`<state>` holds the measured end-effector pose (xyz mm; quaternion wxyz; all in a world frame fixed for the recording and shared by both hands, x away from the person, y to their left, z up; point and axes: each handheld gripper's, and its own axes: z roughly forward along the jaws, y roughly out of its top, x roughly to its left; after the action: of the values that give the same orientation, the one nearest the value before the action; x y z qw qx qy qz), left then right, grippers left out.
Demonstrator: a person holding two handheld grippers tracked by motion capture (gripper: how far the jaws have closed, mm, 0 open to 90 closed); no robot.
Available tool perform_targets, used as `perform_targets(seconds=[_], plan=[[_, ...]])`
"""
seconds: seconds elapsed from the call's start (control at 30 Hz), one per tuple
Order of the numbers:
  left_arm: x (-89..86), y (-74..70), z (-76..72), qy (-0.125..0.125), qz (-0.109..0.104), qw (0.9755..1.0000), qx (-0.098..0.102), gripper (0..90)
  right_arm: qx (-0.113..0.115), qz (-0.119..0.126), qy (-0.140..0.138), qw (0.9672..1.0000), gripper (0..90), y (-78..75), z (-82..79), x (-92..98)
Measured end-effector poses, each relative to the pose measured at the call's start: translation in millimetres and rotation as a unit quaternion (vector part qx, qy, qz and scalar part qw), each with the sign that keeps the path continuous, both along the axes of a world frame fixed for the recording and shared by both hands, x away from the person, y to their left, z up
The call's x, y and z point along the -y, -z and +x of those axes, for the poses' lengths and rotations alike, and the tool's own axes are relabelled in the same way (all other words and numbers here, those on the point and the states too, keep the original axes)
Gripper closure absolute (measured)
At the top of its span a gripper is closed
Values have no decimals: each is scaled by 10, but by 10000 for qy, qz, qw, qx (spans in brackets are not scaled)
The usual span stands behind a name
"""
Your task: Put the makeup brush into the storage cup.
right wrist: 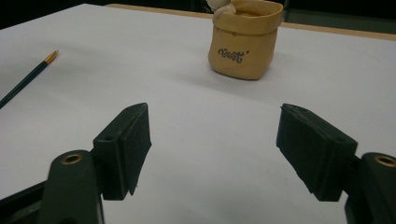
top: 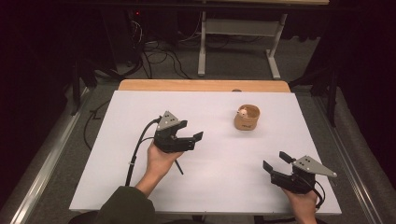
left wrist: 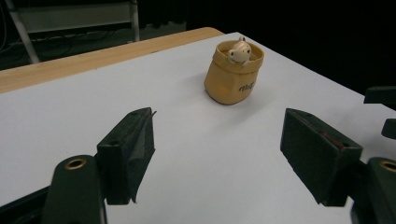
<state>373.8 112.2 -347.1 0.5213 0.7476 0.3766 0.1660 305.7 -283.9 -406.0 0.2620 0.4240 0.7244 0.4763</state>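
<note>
a small tan pouch-shaped pot (top: 246, 118) stands upright on the white worktop (top: 140, 186), toward its far right part, closer to the far edge than to the near one. its rim is rolled outward and dark lettering marks its side. a pale little figure (top: 242, 111) sits inside it, head poking above the rim at the side nearer the left; in the left gripper view the figure (left wrist: 238, 51) shows clearly over the rim of the pot (left wrist: 233, 74), and in the right gripper view the pot (right wrist: 244, 39) stands ahead with only the lower part of the figure (right wrist: 220, 5) caught at the top of the picture

the left gripper (top: 191, 138) hangs above the middle of the worktop, left of the pot and apart from it, jaws wide with nothing between them. the right gripper (top: 275, 161) is near the near right corner, jaws also spread wide and empty, aimed toward the pot. a dark pencil (top: 179, 167) lies on the white surface just beside the left hand (top: 160, 160); in the right gripper view the pencil (right wrist: 25, 80) lies off to the left with a gold band near its end

bare white surface lies all round the pot, between it and both grippers, and along the near edge. a strip of wooden tabletop (top: 201, 85) shows beyond the far edge
</note>
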Motion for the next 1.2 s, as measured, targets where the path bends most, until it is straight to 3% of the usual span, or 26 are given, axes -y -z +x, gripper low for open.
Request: perform_targets(seconds=[0.5, 0.87, 1.2], plan=[[-10, -27, 5, -167, 477, 9986, -129, 253, -26, -7, -4, 10000, 280, 3, 4, -4], [3, -49, 29, -189, 689, 9965, -425, 246, -36, -1, -3, 10000, 280, 2, 3, -4], [-16, -60, 55, -294, 829, 9926, -833, 223, -34, -7, -10, 10000, 280, 3, 4, -5]])
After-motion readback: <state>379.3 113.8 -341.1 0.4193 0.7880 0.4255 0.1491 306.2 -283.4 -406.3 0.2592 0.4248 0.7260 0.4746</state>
